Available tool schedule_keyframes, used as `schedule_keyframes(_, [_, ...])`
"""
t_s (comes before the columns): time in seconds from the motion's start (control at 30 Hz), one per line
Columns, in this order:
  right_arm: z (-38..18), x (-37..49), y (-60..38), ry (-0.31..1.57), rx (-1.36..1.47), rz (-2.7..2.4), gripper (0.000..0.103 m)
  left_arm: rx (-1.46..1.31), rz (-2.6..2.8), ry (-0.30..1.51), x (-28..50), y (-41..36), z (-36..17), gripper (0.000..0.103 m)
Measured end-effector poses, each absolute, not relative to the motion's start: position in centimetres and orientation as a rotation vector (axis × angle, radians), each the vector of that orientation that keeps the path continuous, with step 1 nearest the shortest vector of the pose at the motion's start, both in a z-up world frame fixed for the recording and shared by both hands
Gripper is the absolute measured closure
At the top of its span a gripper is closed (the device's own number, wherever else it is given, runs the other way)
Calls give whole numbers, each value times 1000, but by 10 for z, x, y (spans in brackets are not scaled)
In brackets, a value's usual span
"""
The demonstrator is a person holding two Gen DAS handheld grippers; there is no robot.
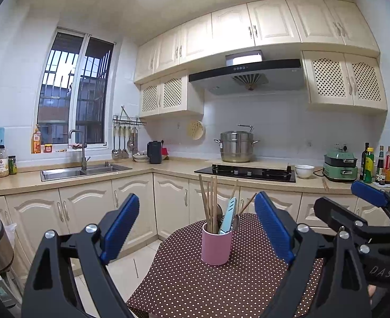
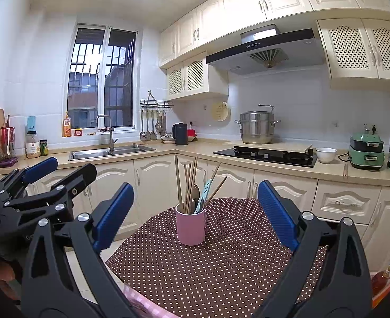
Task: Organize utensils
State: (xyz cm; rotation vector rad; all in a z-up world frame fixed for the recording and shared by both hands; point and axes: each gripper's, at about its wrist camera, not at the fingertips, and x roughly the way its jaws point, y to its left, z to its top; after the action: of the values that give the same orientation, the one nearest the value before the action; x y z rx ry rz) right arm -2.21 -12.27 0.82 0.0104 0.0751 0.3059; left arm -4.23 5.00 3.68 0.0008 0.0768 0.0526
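Pink cup [image 1: 216, 243] upright on dotted table [image 1: 195, 286], holding chopsticks [image 1: 208, 201], spoon [image 1: 236, 221], blue tool [image 1: 228, 216]. Left gripper [image 1: 196, 228] jaws wide apart, empty, short of cup. Right gripper [image 2: 196, 212] likewise, beside left.

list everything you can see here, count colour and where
cup: 1, pink, on the dotted table
chopsticks: several, wooden, upright in the cup
spoon: 1, metal, in the cup
flat utensil: 1, light blue, in the cup
table: 1, brown cloth with white dots, foreground
steamer pot: 1, steel, on the hob
bowl: 1, white, counter right of hob
cooker: 1, green, right counter
kettle: 1, dark, counter corner
left gripper: black, blue pads, open
right gripper: black, blue pads, open
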Motion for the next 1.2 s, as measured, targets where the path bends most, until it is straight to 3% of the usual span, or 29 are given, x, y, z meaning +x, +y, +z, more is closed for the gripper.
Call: schedule_keyframes(1.2, [-2,-1,-121,112,30,283,10,22,50,121,-11,42,22,16])
